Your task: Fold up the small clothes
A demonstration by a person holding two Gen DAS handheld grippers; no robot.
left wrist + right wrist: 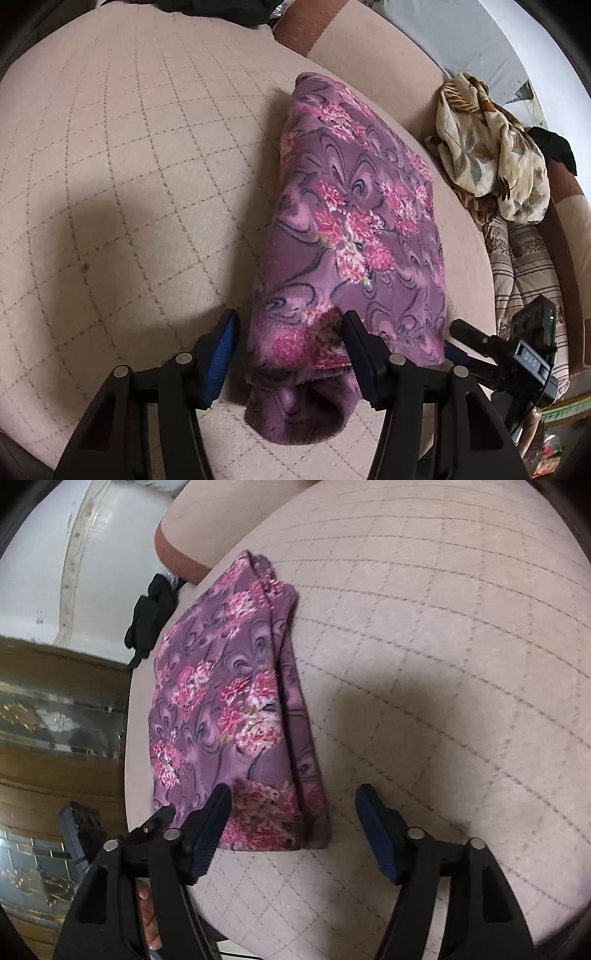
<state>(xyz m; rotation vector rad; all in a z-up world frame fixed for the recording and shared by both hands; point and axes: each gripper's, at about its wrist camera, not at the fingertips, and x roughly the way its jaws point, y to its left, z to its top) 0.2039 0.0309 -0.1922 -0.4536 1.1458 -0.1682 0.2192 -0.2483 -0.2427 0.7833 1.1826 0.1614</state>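
Both tongs, left (291,350) and right (293,819), open over folded cloth (354,229), gripping nothing; beige garment (491,147) only in left view.

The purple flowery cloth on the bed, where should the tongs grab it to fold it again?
Probably the near hemmed end of the purple flowery cloth, coming in from the near side. It lies as a long folded strip, and that short end faces both open tongs, the left tongs and right tongs. Pinching each near corner would let the strip fold away over itself.
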